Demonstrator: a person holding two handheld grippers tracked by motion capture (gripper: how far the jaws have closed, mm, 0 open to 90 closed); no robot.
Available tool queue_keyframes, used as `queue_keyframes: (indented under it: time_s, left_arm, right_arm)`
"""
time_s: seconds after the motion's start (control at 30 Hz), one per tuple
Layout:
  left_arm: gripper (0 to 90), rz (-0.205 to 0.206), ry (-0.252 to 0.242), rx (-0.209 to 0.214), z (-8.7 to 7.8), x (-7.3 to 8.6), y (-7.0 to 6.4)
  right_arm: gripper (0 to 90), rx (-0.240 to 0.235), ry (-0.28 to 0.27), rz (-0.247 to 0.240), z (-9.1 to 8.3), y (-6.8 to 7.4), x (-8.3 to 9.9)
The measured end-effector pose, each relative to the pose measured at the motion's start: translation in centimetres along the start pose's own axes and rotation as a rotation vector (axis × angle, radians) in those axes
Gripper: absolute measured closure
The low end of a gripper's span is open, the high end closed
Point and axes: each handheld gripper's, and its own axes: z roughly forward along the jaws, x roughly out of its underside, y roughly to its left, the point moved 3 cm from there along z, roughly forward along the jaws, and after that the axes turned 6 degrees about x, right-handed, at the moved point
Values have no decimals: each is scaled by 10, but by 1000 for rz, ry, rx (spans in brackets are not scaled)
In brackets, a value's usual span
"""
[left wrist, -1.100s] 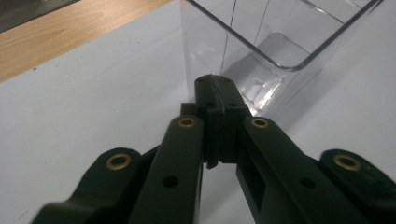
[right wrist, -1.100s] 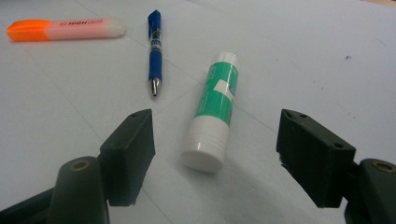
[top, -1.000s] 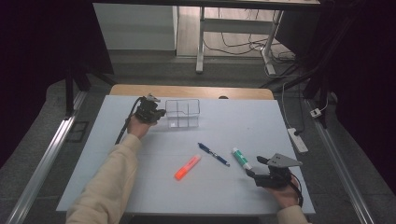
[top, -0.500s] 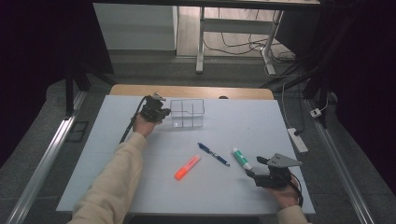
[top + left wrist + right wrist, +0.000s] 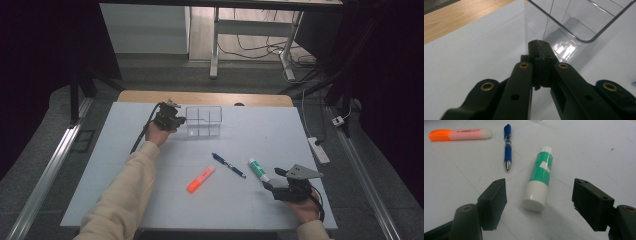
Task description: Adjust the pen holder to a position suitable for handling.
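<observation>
A clear divided box [image 5: 204, 121] stands at the back middle of the white table [image 5: 125, 150]. My left gripper [image 5: 179, 120] is shut, its tips against the box's left end, low down by a corner of the box [image 5: 574, 27]. In the left gripper view the jaws of my left gripper [image 5: 539, 46] press together with nothing between them. My right gripper [image 5: 275, 179] stands open at the front right. A green-and-white glue stick [image 5: 539, 177] lies just ahead of my right gripper [image 5: 540, 186], its white cap toward the gap. A blue pen [image 5: 507, 146] and an orange highlighter [image 5: 459, 134] lie beyond.
On the table the glue stick [image 5: 259, 169], the blue pen [image 5: 229, 165] and the orange highlighter [image 5: 200, 179] lie in a row across the front middle. A wooden strip [image 5: 205, 97] borders the far edge. A power strip [image 5: 319, 150] lies off the right side.
My left gripper has moved to the right up to the box, and the box has shifted slightly right with it. My right gripper has stayed in place, open.
</observation>
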Motion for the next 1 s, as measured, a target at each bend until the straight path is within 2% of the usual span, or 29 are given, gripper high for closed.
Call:
queue_keyframes:
  time_s: [0.23,0.53,1.0]
  left_arm:
    - [887,2,-3,-12,1,-1,-2]
    - [886,-4,-4,-9,10,-4,-4]
    - [887,-3,-10,-7,14,-7,-5]
  right_arm:
    - [272,8,3,-3,0,1,0]
    - [272,-2,5,-3,0,0,0]
    - [272,5,7,-3,0,0,0]
